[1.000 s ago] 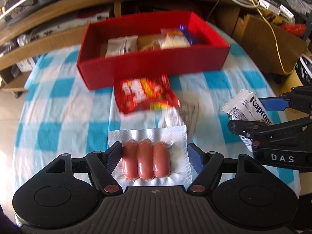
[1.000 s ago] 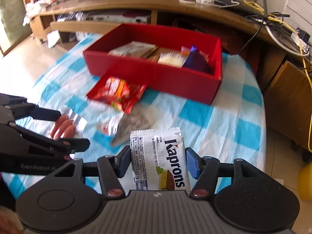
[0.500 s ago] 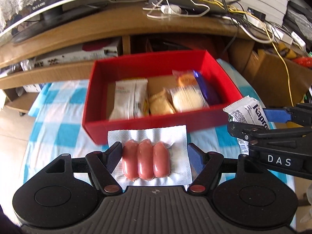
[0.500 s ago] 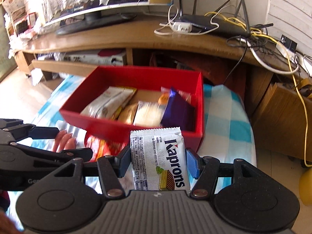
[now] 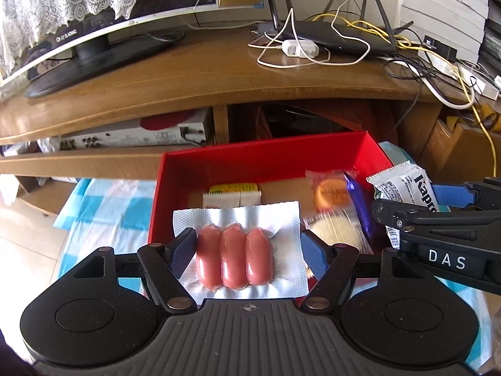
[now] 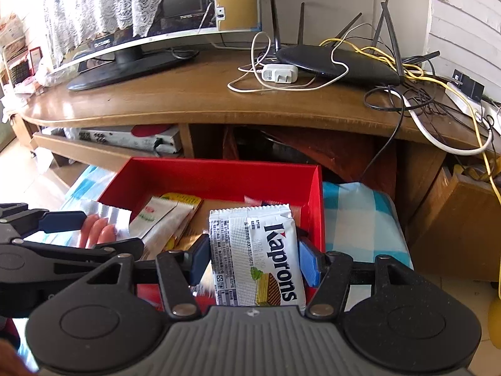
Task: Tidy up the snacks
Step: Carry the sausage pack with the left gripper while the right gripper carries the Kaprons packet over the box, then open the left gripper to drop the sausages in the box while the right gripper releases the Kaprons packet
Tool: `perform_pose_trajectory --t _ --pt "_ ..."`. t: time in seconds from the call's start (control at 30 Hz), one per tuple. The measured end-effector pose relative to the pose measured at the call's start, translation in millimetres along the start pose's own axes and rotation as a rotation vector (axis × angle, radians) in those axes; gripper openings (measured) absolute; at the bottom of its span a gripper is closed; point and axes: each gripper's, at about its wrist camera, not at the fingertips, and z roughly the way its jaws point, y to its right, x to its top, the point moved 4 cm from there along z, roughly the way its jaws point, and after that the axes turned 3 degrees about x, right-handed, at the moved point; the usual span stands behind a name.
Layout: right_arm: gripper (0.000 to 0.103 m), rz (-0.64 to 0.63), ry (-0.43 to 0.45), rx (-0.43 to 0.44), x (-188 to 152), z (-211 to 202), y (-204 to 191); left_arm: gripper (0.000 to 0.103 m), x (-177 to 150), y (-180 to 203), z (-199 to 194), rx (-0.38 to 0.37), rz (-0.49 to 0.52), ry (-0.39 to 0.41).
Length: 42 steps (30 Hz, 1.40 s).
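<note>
Red box [image 5: 266, 159] floor behind held packs

Left gripper [image 5: 245, 249] and right gripper [image 6: 253, 258] level, side by side, jaws clamped.

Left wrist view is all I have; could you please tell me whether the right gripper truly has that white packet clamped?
Observer: Yes. The right wrist view shows the right gripper pressing both sides of the Kaprons wafer packet.
Operator: Where is it relative to the red box?
Observer: It appears held over the right end of the red box, close to the right wall.
Operator: And my sausage pack?
Observer: From that side, the sausage pack in the left gripper sits at the box's left wall.
</note>
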Motion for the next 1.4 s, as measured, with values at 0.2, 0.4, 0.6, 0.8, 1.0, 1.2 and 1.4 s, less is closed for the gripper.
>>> perform_pose_trajectory --t 0.2,0.4,0.6,0.8,1.0,1.2,1.4 --pt "0.089 0.005 -0.009 -0.004 6 21 5 0.077 7 0 19 0.016 0.003 -0.006" --pt "0.089 0.005 -0.026 0.003 4 41 7 0.077 5 -3 37 0.029 -0.004 -0.03" --pt "0.089 -0.004 -0.026 -0.003 2 50 5 0.077 3 -5 45 0.039 -0.011 -0.044" --pt "0.089 0.002 -0.036 -0.013 1 54 7 0.078 2 -4 48 0.032 -0.007 -0.058" --pt "0.089 -0.015 -0.035 -0.029 0 54 7 0.078 3 -3 45 0.038 0.003 -0.04" --pt "0.089 -0.003 -0.024 -0.029 2 48 8 0.08 3 -6 42 0.033 -0.008 -0.045" --pt "0.089 0.001 -0.007 -0.028 3 33 5 0.081 2 -9 28 0.018 -0.019 -0.028"
